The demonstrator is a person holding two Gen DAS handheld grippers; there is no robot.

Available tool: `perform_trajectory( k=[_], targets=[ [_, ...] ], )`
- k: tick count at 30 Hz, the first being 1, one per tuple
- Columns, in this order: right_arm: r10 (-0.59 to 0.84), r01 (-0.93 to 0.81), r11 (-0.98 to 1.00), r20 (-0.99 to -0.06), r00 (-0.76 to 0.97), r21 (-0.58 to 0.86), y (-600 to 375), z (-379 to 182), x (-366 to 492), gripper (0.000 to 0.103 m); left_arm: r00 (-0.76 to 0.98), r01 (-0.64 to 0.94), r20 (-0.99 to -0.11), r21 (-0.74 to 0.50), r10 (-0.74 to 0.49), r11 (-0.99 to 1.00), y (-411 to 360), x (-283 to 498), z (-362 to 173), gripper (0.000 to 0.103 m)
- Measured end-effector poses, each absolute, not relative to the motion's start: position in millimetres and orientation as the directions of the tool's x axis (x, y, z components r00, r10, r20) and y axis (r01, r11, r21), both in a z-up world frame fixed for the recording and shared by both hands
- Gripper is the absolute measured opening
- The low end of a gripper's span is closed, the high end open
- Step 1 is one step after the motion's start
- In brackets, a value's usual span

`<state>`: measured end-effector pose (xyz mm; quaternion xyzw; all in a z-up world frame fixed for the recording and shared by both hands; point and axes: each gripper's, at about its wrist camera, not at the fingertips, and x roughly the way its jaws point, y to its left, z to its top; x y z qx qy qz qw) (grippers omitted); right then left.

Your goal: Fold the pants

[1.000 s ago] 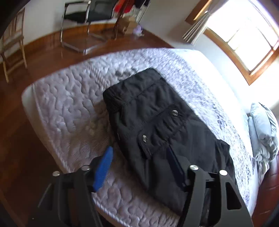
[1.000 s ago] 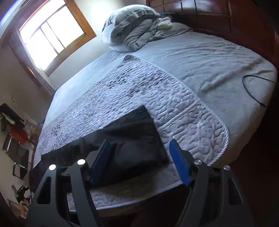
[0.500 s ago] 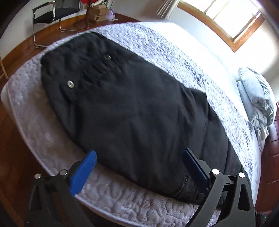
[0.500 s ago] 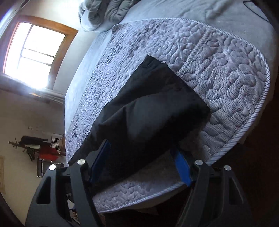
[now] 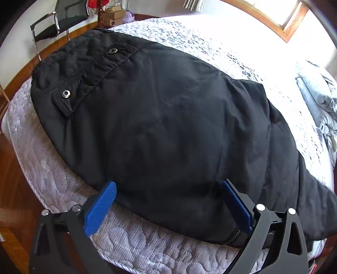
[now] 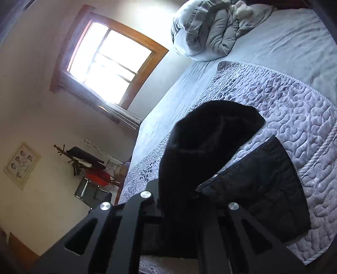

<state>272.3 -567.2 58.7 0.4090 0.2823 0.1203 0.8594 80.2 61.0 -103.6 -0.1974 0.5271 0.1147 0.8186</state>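
Observation:
Black pants (image 5: 164, 130) lie along the near side of a quilted bed, waistband with two metal snaps at the far left. My left gripper (image 5: 168, 202) is open, its blue fingers (image 5: 99, 208) straddling the near edge of the pants at seat height. In the right wrist view my right gripper (image 6: 181, 202) is shut on the pants' leg end (image 6: 200, 147), lifted and draped up over the jaws; its pads are hidden by cloth. The other leg end (image 6: 263, 189) lies flat on the quilt.
The lilac quilt (image 5: 52, 168) covers a grey bed sheet (image 6: 284, 42). A rolled grey duvet (image 6: 210, 31) sits at the head. A chair (image 5: 61, 19) and boxes stand on the wooden floor beyond the bed. A window (image 6: 109, 65) is on the far wall.
My left gripper moved in close over the pants' near edge. My right gripper closed on a leg end and lifted it off the quilt.

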Motion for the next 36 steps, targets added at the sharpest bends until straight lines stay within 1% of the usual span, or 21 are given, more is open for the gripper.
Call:
perform_trajectory(
  k=[1, 2, 3, 4, 6, 7, 8, 9, 10, 11, 12, 13, 14, 16, 20, 23, 25, 29, 31, 33, 36],
  targets=[
    [0.419, 0.071, 0.644, -0.429, 0.801, 0.762, -572, 52, 270, 0.004, 0.416, -0.396, -0.909, -0.199, -0.018, 0.896, 60, 84, -103, 0.099],
    [0.397, 0.142, 0.65, -0.493, 0.775, 0.747, -577, 39, 269, 0.004, 0.413, -0.397, -0.91, -0.197, -0.016, 0.896, 60, 84, -104, 0.099],
    [0.368, 0.244, 0.658, -0.587, 0.721, 0.712, -584, 19, 268, 0.004, 0.41, -0.398, -0.912, -0.194, -0.015, 0.897, 57, 89, -105, 0.099],
    [0.352, 0.316, 0.663, -0.655, 0.669, 0.679, -588, 1, 267, 0.004, 0.406, -0.398, -0.914, -0.19, -0.014, 0.898, 55, 91, -106, 0.099],
    [0.328, 0.404, 0.677, -0.744, 0.583, 0.615, -592, -32, 264, 0.005, 0.393, -0.396, -0.919, -0.18, -0.01, 0.9, 52, 95, -107, 0.099],
    [0.322, 0.422, 0.682, -0.763, 0.56, 0.597, -593, -41, 263, 0.006, 0.388, -0.396, -0.921, -0.175, -0.008, 0.901, 46, 100, -108, 0.099],
    [0.323, 0.43, 0.681, -0.77, 0.55, 0.592, -593, -48, 261, 0.014, 0.383, -0.397, -0.924, -0.169, -0.004, 0.902, 45, 101, -108, 0.099],
    [0.32, 0.442, 0.676, -0.775, 0.545, 0.589, -593, -52, 258, 0.02, 0.38, -0.398, -0.925, -0.165, -0.002, 0.902, 46, 106, -109, 0.099],
    [0.323, 0.446, 0.668, -0.772, 0.547, 0.595, -594, -53, 254, 0.034, 0.378, -0.398, -0.926, -0.162, 0.0, 0.903, 45, 108, -109, 0.099],
    [0.331, 0.436, 0.663, -0.761, 0.558, 0.608, -593, -52, 249, 0.04, 0.375, -0.399, -0.927, -0.161, 0.001, 0.903, 44, 109, -109, 0.099],
    [0.331, 0.425, 0.663, -0.751, 0.572, 0.616, -593, -47, 242, 0.043, 0.374, -0.401, -0.928, -0.163, -0.002, 0.902, 44, 110, -108, 0.099],
    [0.323, 0.425, 0.664, -0.748, 0.579, 0.616, -594, -42, 237, 0.055, 0.374, -0.402, -0.927, -0.167, -0.005, 0.9, 44, 111, -108, 0.099],
    [0.315, 0.433, 0.657, -0.747, 0.586, 0.617, -595, -36, 230, 0.063, 0.378, -0.405, -0.926, -0.177, -0.012, 0.897, 45, 111, -106, 0.099],
    [0.321, 0.447, 0.626, -0.733, 0.599, 0.639, -601, -32, 214, 0.063, 0.388, -0.417, -0.921, -0.2, -0.026, 0.887, 49, 108, -101, 0.099],
    [0.412, 0.451, 0.507, -0.666, 0.622, 0.735, -600, -33, 189, 0.065, 0.413, -0.487, -0.909, -0.276, -0.06, 0.828, 66, 97, -96, 0.099],
    [0.457, 0.46, 0.461, -0.647, 0.61, 0.759, -589, -38, 187, 0.066, 0.423, -0.542, -0.903, -0.323, -0.08, 0.776, 79, 88, -98, 0.099],
    [0.435, 0.47, 0.484, -0.669, 0.602, 0.738, -584, -39, 192, 0.065, 0.419, -0.559, -0.905, -0.32, -0.072, 0.765, 85, 85, -98, 0.099],
    [0.428, 0.49, 0.501, -0.696, 0.577, 0.714, -575, -39, 207, 0.07, 0.4, -0.595, -0.916, -0.288, -0.035, 0.751, 99, 76, -99, 0.099],
    [0.41, 0.505, 0.527, -0.725, 0.554, 0.684, -576, -38, 216, 0.071, 0.386, -0.618, -0.922, -0.279, -0.026, 0.735, 108, 73, -102, 0.099],
    [0.379, 0.551, 0.559, -0.782, 0.495, 0.619, -578, -45, 224, 0.073, 0.366, -0.647, -0.93, -0.267, -0.017, 0.714, 118, 70, -108, 0.099],
    [0.366, 0.58, 0.531, -0.785, 0.5, 0.617, -586, -52, 228, 0.072, 0.35, -0.667, -0.936, -0.276, -0.036, 0.693, 132, 69, -117, 0.099]
  ],
)
